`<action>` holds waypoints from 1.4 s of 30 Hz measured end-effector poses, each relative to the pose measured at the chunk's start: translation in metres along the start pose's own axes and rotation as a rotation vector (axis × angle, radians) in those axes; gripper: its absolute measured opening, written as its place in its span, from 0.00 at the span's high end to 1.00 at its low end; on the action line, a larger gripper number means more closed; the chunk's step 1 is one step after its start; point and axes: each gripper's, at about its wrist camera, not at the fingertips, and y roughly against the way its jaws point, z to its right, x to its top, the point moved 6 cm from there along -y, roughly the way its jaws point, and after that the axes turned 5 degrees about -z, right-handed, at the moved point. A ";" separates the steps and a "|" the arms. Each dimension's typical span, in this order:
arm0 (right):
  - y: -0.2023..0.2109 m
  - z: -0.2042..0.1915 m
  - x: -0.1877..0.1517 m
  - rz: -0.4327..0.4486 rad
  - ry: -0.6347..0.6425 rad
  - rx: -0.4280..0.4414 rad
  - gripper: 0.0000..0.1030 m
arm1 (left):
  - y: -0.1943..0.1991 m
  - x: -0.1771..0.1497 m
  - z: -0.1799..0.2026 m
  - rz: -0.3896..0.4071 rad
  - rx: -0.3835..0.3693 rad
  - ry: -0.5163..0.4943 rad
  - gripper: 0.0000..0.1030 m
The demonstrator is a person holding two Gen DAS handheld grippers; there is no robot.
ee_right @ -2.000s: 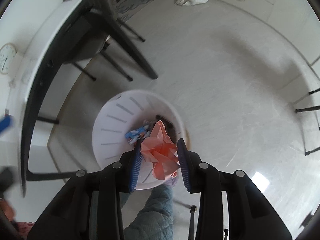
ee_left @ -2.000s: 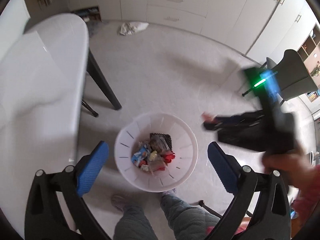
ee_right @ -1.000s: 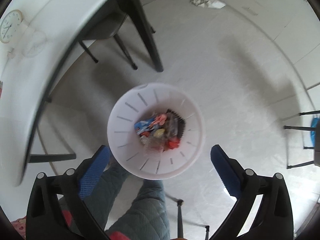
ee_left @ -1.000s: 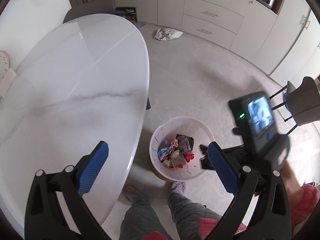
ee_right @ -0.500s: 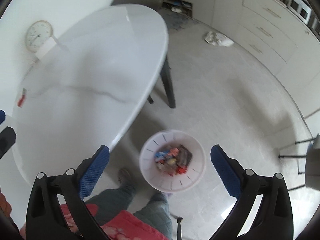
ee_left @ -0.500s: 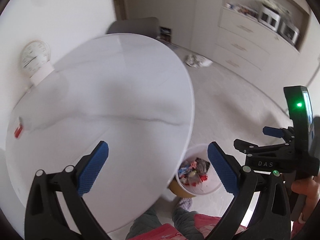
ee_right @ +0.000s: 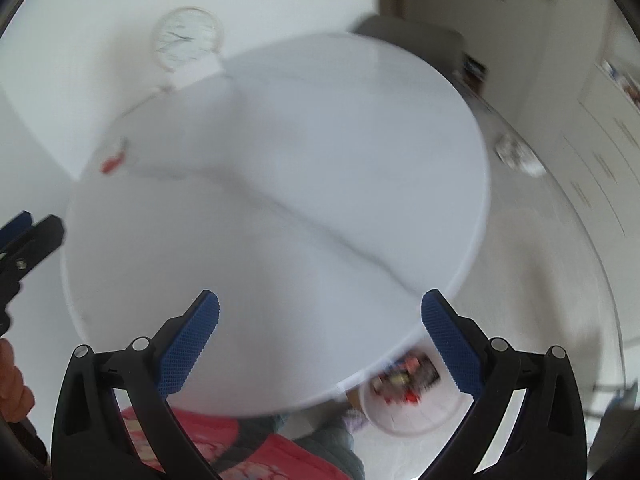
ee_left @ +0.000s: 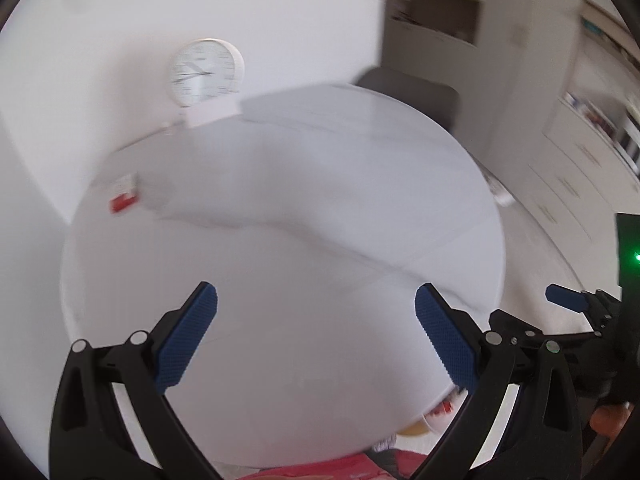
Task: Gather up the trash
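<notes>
A small red and white wrapper lies at the far left of the round white table; the right wrist view shows the same wrapper, blurred. My left gripper hangs open over the table's near part, holding nothing. My right gripper is open too, above the table's near right edge. The white trash basket, holding several wrappers, stands on the floor under that edge, partly hidden by the tabletop. Only a sliver of the basket shows in the left wrist view.
A white clock stands on a base at the table's far edge by the wall. A grey chair sits behind the table. Crumpled white cloth lies on the floor near the cabinets. The person's red-clad lap is below.
The right gripper let a pink wrapper fall into the basket and opened. Both grippers then rose and swung from the basket toward the tabletop, bringing the clock and the red wrapper into view.
</notes>
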 end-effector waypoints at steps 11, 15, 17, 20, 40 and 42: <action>0.064 -0.095 0.082 0.209 0.171 0.084 0.02 | 0.038 0.036 -0.098 0.101 0.107 0.159 0.08; 0.069 -0.109 0.091 0.231 0.199 0.079 0.02 | 0.037 0.039 -0.105 0.100 0.106 0.180 0.08; 0.067 -0.114 0.092 0.223 0.208 0.083 0.02 | 0.034 0.040 -0.105 0.096 0.104 0.187 0.08; 0.061 -0.113 0.089 0.211 0.219 0.075 0.02 | 0.031 0.041 -0.108 0.083 0.105 0.195 0.08; 0.046 -0.103 0.088 0.173 0.194 0.075 0.02 | 0.020 0.038 -0.097 0.052 0.102 0.194 0.08; 0.045 -0.103 0.087 0.171 0.192 0.073 0.02 | 0.020 0.038 -0.096 0.051 0.102 0.189 0.08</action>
